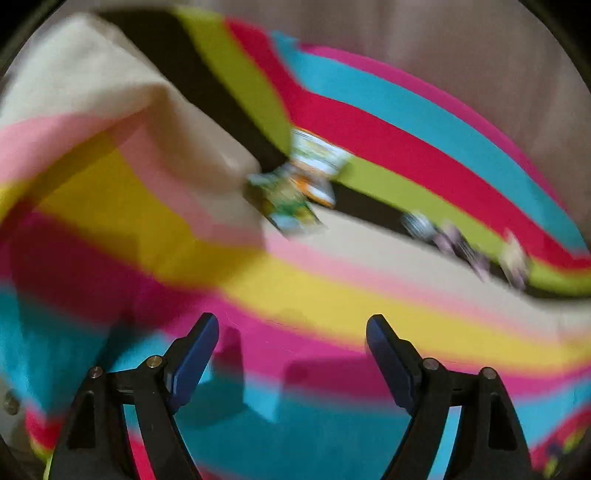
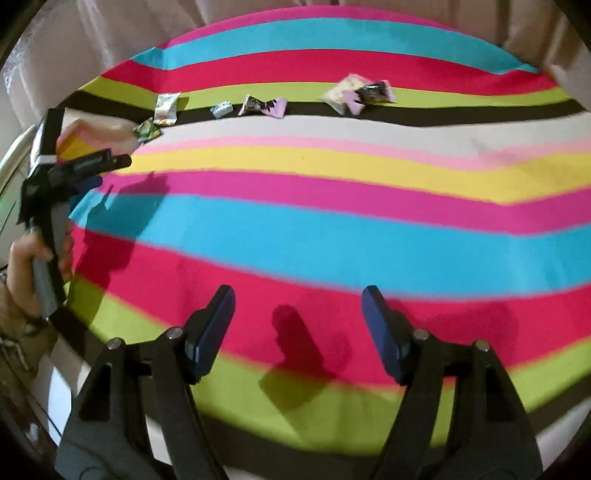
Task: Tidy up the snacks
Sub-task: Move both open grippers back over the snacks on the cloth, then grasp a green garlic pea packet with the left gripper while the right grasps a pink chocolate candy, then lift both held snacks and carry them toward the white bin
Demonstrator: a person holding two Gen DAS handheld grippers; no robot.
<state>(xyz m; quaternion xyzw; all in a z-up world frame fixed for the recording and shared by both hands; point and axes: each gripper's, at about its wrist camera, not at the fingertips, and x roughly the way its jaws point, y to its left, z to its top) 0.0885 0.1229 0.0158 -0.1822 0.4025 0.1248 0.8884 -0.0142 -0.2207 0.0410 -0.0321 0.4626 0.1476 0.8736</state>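
Observation:
Several small snack packets lie in a row on a striped cloth (image 2: 332, 229), along its black and lime stripes. From the left there is a green packet (image 2: 147, 130), a pale packet (image 2: 167, 104), a small grey one (image 2: 221, 109), a purple pair (image 2: 263, 105) and a yellowish and dark cluster (image 2: 356, 92). My right gripper (image 2: 298, 322) is open and empty over the near red stripe. My left gripper (image 1: 292, 350) is open and empty; its view is blurred. It shows the green and pale packets (image 1: 295, 184) ahead and more packets (image 1: 465, 247) to the right.
A folded-up flap of the cloth (image 1: 110, 122) rises at the left, beside the green packet. The left gripper's body (image 2: 70, 173) and the hand holding it (image 2: 26, 266) show at the cloth's left edge. Beige fabric (image 2: 110, 33) surrounds the cloth at the back.

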